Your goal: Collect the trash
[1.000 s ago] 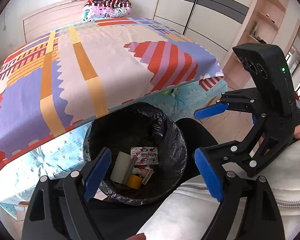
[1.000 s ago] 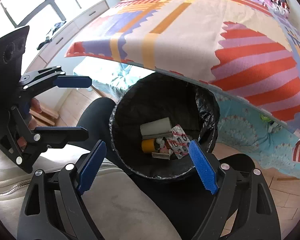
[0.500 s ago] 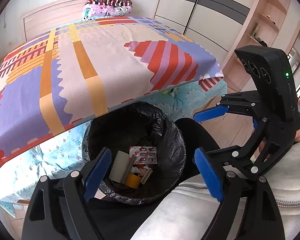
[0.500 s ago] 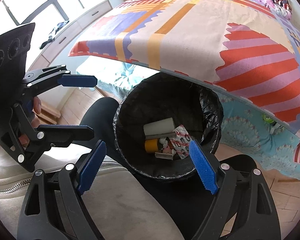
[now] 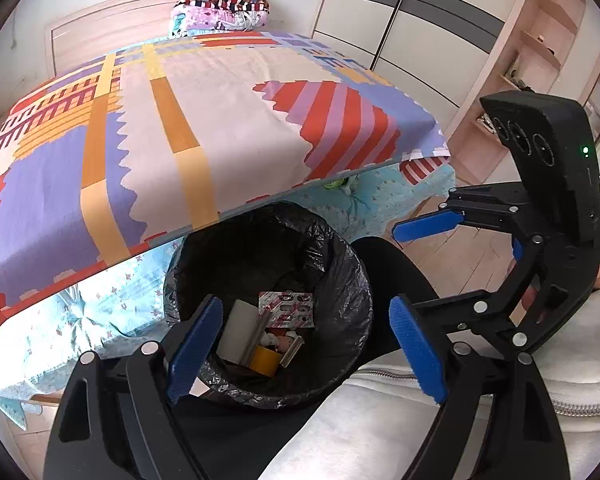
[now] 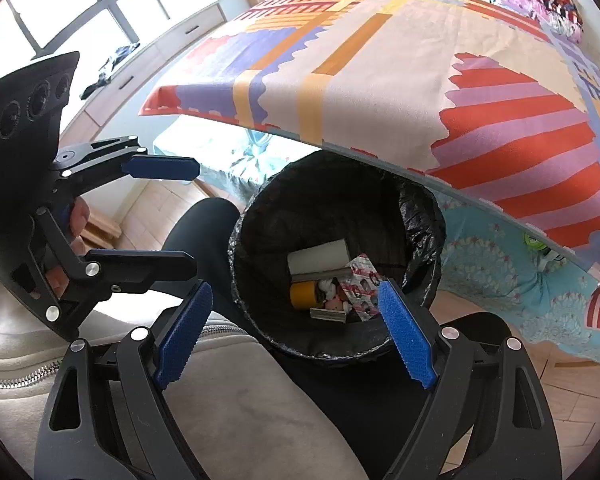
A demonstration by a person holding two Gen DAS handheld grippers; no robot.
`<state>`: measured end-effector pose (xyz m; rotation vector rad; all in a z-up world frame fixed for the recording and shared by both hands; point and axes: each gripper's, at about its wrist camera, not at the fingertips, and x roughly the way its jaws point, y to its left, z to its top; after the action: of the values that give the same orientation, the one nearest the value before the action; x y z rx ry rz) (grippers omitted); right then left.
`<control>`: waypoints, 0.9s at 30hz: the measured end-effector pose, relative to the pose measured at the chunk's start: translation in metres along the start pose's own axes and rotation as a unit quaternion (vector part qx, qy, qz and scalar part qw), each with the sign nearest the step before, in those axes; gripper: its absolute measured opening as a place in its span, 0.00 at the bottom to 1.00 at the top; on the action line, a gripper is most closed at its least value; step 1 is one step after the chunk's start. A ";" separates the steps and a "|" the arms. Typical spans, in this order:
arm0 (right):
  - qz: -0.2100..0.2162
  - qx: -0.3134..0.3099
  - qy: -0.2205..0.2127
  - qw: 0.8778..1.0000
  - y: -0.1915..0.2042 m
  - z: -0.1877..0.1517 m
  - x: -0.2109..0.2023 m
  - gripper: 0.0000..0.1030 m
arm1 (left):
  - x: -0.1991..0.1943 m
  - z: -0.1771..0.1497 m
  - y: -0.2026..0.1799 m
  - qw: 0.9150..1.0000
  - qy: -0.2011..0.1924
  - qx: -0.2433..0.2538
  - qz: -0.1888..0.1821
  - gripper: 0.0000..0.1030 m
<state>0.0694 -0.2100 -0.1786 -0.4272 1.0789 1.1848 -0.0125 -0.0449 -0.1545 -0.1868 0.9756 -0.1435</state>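
A black-lined trash bin [image 5: 340, 264] stands by the bed's edge; it also shows in the right wrist view [image 6: 420, 216]. Inside lie a white box [image 5: 238, 330], a blister pack [image 5: 288, 308], a yellow tape roll [image 5: 265, 360] and small scraps. In the right wrist view I see the white box [image 6: 320, 254], tape roll [image 6: 303, 294] and blister pack [image 6: 362, 286]. My left gripper [image 5: 306, 348] is open and empty above the bin's near rim. My right gripper [image 6: 294, 334] is open and empty above the bin. Each gripper shows in the other's view, open: the right [image 5: 414, 268], the left [image 6: 180, 216].
A bed with a colourful patterned cover [image 5: 220, 128] overhangs the bin, with folded bedding [image 5: 220, 8] at its head. Wardrobe doors [image 5: 412, 28] and shelves stand at the right. A window [image 6: 80, 8] and low cabinet are at the left. My legs and pale jacket [image 6: 240, 400] are below.
Both grippers have drifted slightly, still open over the bin. The bin's contents have not moved.
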 end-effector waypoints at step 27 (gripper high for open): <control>-0.003 -0.002 0.001 1.000 0.000 0.002 0.000 0.82 | 0.000 0.000 -0.002 1.000 -0.004 -0.003 -0.009 0.80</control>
<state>0.0699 -0.2088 -0.1773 -0.4351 1.0755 1.1822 -0.0126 -0.0472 -0.1539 -0.2020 0.9669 -0.1563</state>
